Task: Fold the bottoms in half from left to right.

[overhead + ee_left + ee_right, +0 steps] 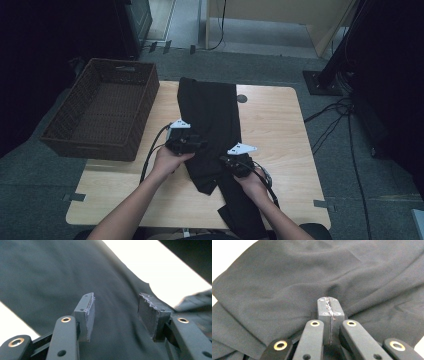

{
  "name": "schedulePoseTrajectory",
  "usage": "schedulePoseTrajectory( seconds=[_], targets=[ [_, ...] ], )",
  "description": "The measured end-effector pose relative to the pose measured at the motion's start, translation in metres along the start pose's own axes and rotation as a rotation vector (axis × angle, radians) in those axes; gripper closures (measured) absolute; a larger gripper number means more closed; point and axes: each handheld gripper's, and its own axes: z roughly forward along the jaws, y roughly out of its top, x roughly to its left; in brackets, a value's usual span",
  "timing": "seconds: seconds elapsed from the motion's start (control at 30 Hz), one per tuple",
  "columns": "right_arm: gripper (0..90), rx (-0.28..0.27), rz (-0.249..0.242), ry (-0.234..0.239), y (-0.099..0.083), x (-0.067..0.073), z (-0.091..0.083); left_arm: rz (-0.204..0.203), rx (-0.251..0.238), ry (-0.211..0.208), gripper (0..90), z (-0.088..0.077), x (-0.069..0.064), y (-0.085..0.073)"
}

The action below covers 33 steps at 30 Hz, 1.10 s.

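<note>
Long black cloth garment (210, 125) lies beside the brown wicker basket (100, 107). Right gripper (330, 312) jaws pinch its fabric; left gripper (116, 315) jaws gape over it. Left should bite a full fold before lifting.

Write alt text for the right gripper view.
The right claw has its jaws pressed together against a black garment, whose folds pull in toward the tips. Whether cloth is pinched between them cannot be told. Bright table shows at upper left.
</note>
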Motion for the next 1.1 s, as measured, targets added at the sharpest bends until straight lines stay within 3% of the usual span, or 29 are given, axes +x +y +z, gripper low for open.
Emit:
schedulePoseTrajectory(
  seconds=[0.03, 0.1, 0.17, 0.3, 0.37, 0.43, 0.5, 0.57, 0.67, 0.73, 0.77, 0.8, 0.87, 0.97, 1.1],
  targets=[
    [90.0, 0.007, 0.003, 0.009, 0.001, 0.000, 0.000, 0.013, 0.027, 0.011, 48.0, 0.010, 0.005, 0.003],
    [90.0, 0.020, 0.017, 0.028, 0.001, -0.001, -0.001, 0.035, 0.081, 0.074, 51.6, 0.025, 0.016, 0.008],
    [90.0, 0.029, 0.021, 0.035, 0.002, -0.003, -0.004, 0.062, 0.117, 0.096, 53.7, 0.034, 0.023, 0.010],
    [90.0, 0.023, 0.046, 0.052, 0.004, -0.008, -0.013, 0.179, 0.134, 0.146, 55.6, 0.039, 0.023, 0.006],
    [90.0, 0.009, 0.045, 0.060, 0.006, -0.010, -0.020, 0.216, 0.134, 0.166, 58.5, 0.040, 0.020, 0.004],
    [90.0, -0.012, 0.054, 0.069, 0.011, -0.015, -0.029, 0.201, 0.135, 0.161, 58.9, 0.039, 0.021, 0.005],
    [90.0, -0.070, 0.086, 0.070, 0.023, -0.025, -0.045, 0.193, 0.139, 0.145, 64.1, 0.037, 0.024, 0.004],
    [90.0, -0.091, 0.092, 0.060, 0.027, -0.029, -0.050, 0.188, 0.137, 0.134, 65.5, 0.036, 0.026, 0.004],
    [89.1, -0.099, 0.091, -0.038, 0.033, -0.045, -0.051, 0.179, 0.136, 0.129, 66.7, 0.035, 0.027, 0.004],
    [79.8, -0.062, 0.116, -0.124, 0.030, -0.055, -0.043, 0.182, 0.138, 0.130, 66.7, 0.035, 0.027, 0.004],
    [76.2, -0.050, 0.119, -0.135, 0.029, -0.058, -0.041, 0.176, 0.138, 0.129, 66.8, 0.035, 0.027, 0.004],
    [70.5, -0.055, 0.125, -0.133, 0.027, -0.059, -0.042, 0.172, 0.139, 0.126, 66.8, 0.035, 0.027, 0.004],
    [67.6, -0.096, 0.137, -0.082, 0.026, -0.054, -0.049, 0.154, 0.134, 0.116, 66.9, 0.034, 0.029, 0.004],
    [58.8, -0.091, 0.112, -0.009, 0.021, -0.035, -0.052, 0.144, 0.132, 0.115, 67.8, 0.034, 0.029, 0.004],
    [44.9, -0.077, 0.106, 0.041, 0.005, -0.013, -0.047, 0.180, 0.142, 0.144, 67.7, 0.035, 0.025, 0.004]
  ],
)
